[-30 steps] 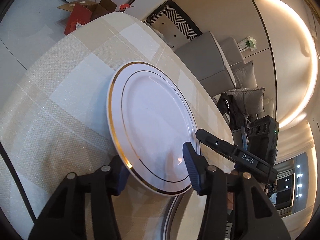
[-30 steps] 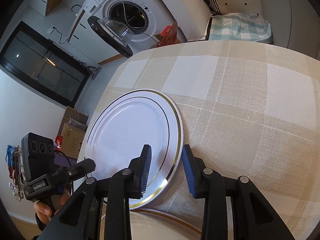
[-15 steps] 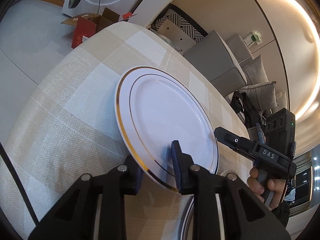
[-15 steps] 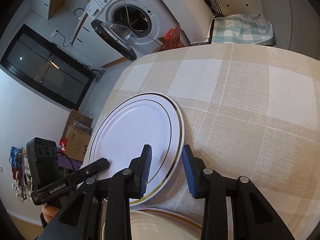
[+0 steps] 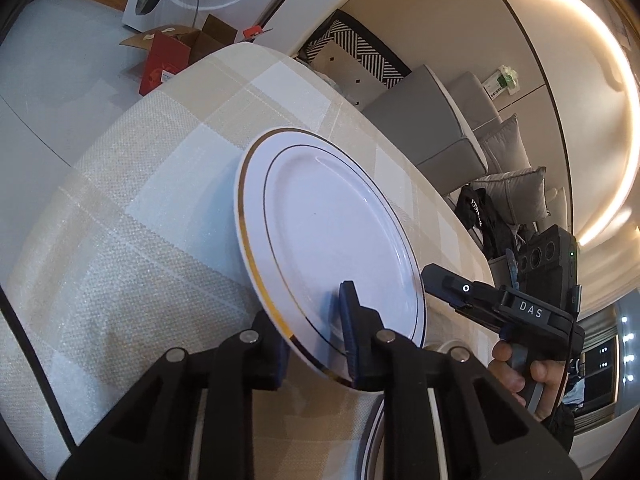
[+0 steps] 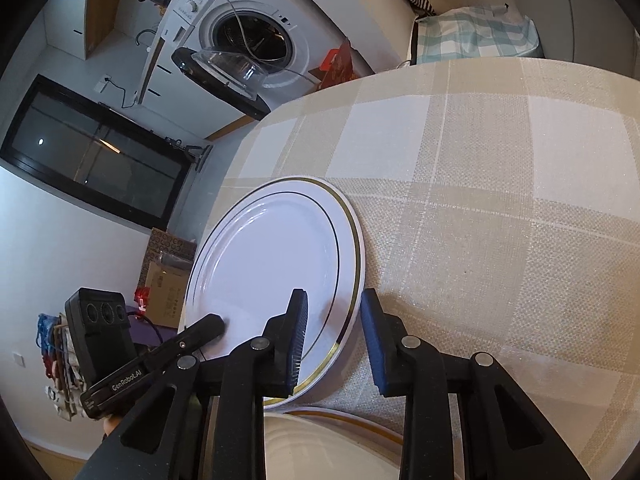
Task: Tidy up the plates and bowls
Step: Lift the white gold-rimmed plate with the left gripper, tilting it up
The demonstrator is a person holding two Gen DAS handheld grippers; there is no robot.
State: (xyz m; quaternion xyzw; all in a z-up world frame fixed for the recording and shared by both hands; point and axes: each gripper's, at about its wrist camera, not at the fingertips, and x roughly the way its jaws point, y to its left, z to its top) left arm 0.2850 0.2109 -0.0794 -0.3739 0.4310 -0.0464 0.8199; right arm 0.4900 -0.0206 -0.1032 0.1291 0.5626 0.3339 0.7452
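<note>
My left gripper (image 5: 316,334) is closing, its pads pinching the near rim of the plate (image 5: 332,240). My right gripper (image 6: 334,336) is also closing and straddles the opposite rim, with a gap showing beside one pad. The plate lies between both claws on the checked tablecloth (image 6: 500,200): white, round, gold-edged, tilted slightly.

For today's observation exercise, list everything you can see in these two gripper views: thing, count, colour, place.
plate: one, white with gold rim, on the tablecloth, its near edge between both grippers' jaws
second dish: one, white with gold rim, nearer the cameras, partly hidden
tablecloth: one, beige and white check, over the table
washing machine: one, white, door open, beyond the table
sofa: one, grey, beside the table
left gripper: black, closing on the plate's rim
right gripper: black, closing, rim between its pads
</note>
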